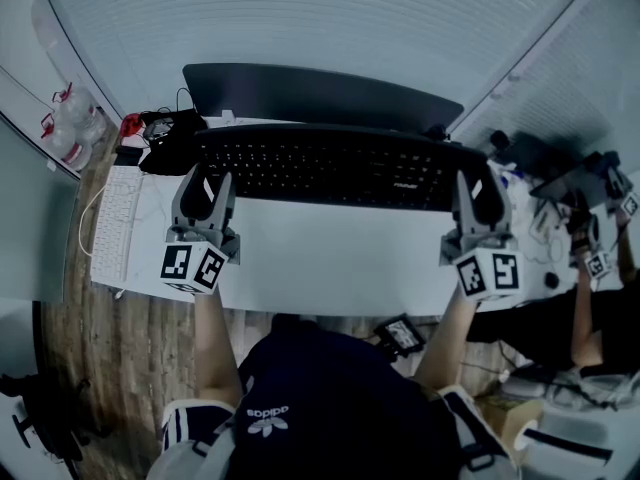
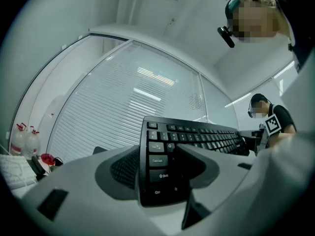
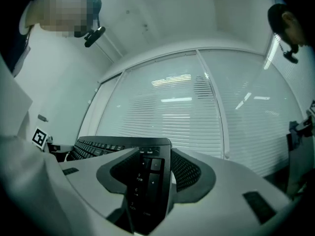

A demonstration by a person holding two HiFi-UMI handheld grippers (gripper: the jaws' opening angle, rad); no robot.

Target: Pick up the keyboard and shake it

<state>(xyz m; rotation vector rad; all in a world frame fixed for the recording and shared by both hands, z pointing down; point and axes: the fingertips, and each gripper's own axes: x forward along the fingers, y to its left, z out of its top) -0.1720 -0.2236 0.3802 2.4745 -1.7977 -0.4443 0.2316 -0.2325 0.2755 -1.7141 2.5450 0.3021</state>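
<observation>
A long black keyboard [image 1: 330, 166] is held up off the white desk [image 1: 330, 258], keys toward me and tilted up on edge. My left gripper [image 1: 205, 196] is shut on its left end; in the left gripper view the jaws pinch the keyboard [image 2: 162, 168] at the Shift and Ctrl keys. My right gripper [image 1: 477, 200] is shut on the right end; in the right gripper view the number-pad end of the keyboard [image 3: 147, 181] sits between the jaws, which point up at the window blinds.
A dark monitor [image 1: 320, 96] stands behind the keyboard. A white keyboard [image 1: 115, 223] lies at the desk's left edge, with cables and a red item [image 1: 132, 125] behind it. Two plastic bottles [image 1: 72, 118] stand far left. Another person [image 1: 590, 268] with marker cubes is at the right.
</observation>
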